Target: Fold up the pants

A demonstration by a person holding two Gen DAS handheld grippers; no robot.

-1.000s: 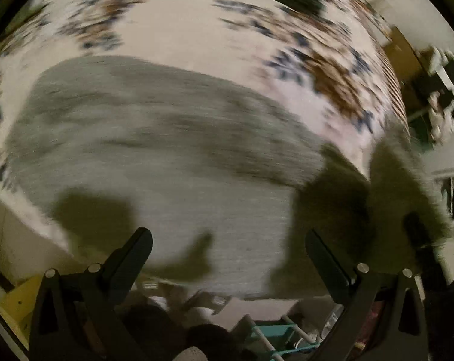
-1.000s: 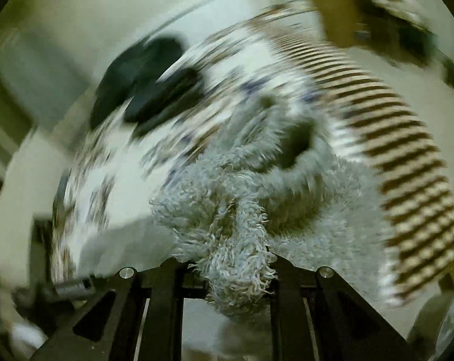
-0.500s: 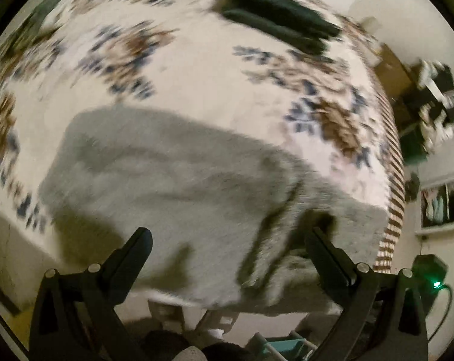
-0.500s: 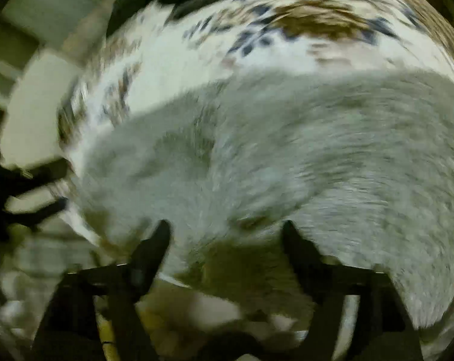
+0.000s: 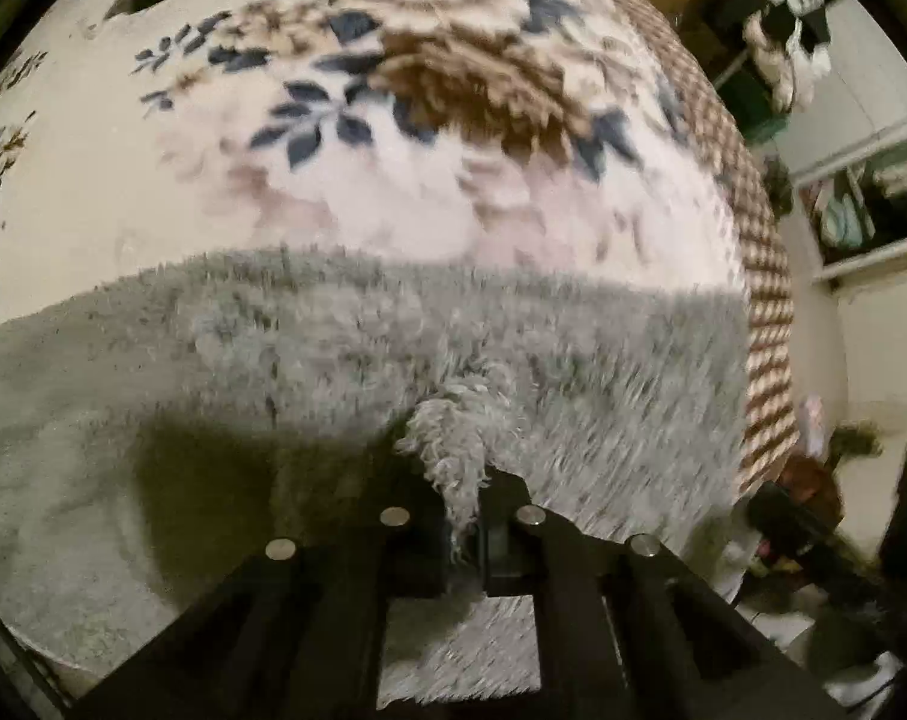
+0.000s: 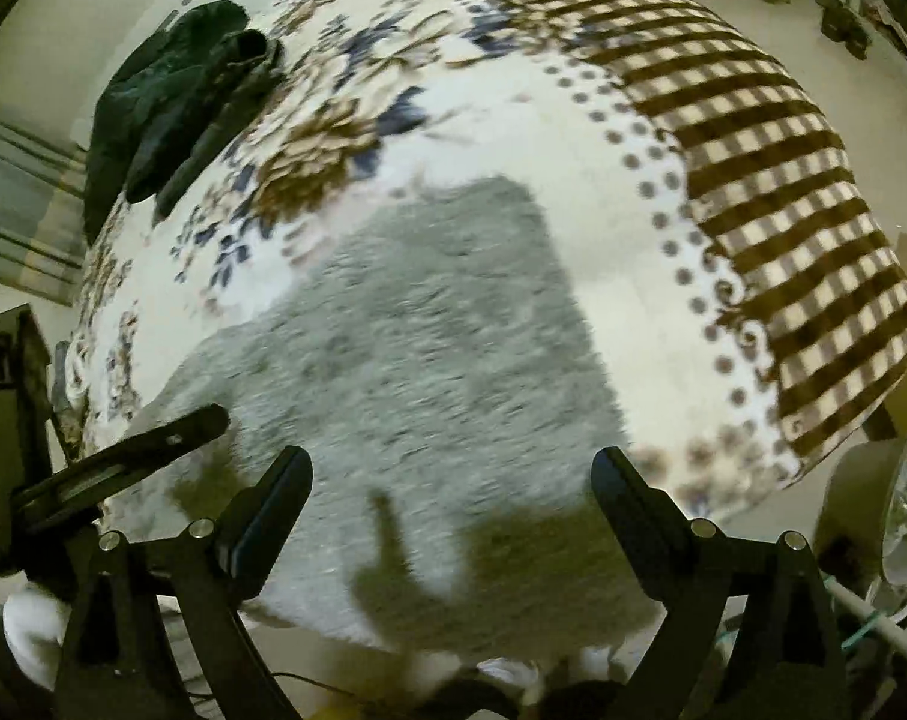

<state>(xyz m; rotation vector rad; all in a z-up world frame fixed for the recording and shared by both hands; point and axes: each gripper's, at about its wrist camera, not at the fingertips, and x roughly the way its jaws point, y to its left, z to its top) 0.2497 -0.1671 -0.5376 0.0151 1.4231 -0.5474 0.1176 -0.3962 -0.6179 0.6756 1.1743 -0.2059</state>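
Grey fuzzy pants (image 5: 393, 348) lie spread on a floral blanket (image 5: 393, 180), near its front edge. My left gripper (image 5: 462, 504) is shut on a tuft of the pants' fabric, which sticks up between the fingers. In the right wrist view the pants (image 6: 429, 348) lie as a flat grey patch. Above their near edge hovers my right gripper (image 6: 447, 480), its jaws wide and still opening. Nothing is pinched between its fingers.
The blanket (image 6: 513, 108) has a brown checked border (image 6: 783, 192) on the right. Dark green clothes (image 6: 177, 96) lie piled at its far left corner. A black bar (image 6: 111, 468) crosses the right wrist view's left side. Clutter and shelves (image 5: 861, 204) stand beyond the bed.
My left gripper moved over the pants and went from open to shut on a tuft. My right gripper let go of the bunched fabric and opened; the pants now lie flat.
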